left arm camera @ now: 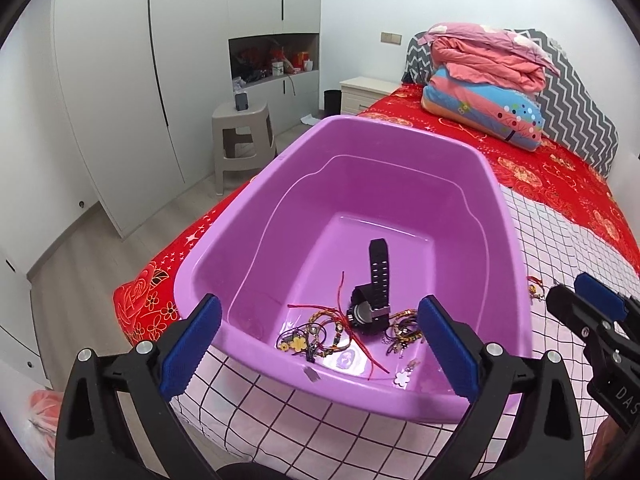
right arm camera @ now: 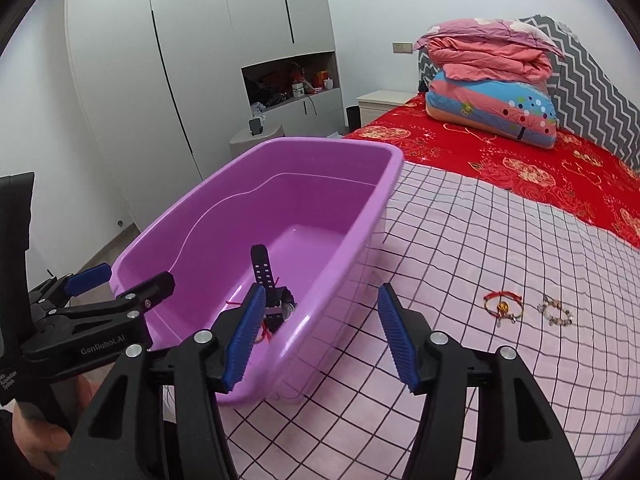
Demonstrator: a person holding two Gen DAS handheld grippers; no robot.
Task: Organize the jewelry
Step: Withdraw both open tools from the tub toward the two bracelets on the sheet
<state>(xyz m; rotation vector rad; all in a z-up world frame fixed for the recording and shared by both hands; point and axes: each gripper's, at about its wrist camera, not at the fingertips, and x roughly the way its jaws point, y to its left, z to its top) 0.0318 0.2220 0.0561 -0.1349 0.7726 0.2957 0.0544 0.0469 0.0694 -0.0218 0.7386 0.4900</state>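
Purple tub (left arm camera: pixel 508 240) holds bracelets (left arm camera: pixel 320 334) (black watch (left arm camera: pixel 372 300) too)

A purple plastic tub (left arm camera: pixel 500 216) sits on a bed (left arm camera: pixel 560 184) covered with a pink checked cloth (left arm camera: pixel 320 428). Inside lie a black watch (left arm camera: pixel 374 292) and tangled bracelets (left arm camera: pixel 320 334). The left claw (left arm camera: pixel 320 348) hangs wide apart over the tub's near rim, holding nothing. The right claw (left arm camera: pixel 588 300) shows at the right edge.

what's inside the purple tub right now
The purple tub holds a black watch, strap standing up, amid tangled bracelets and red cords. Whatever lies beneath the watch is hidden.
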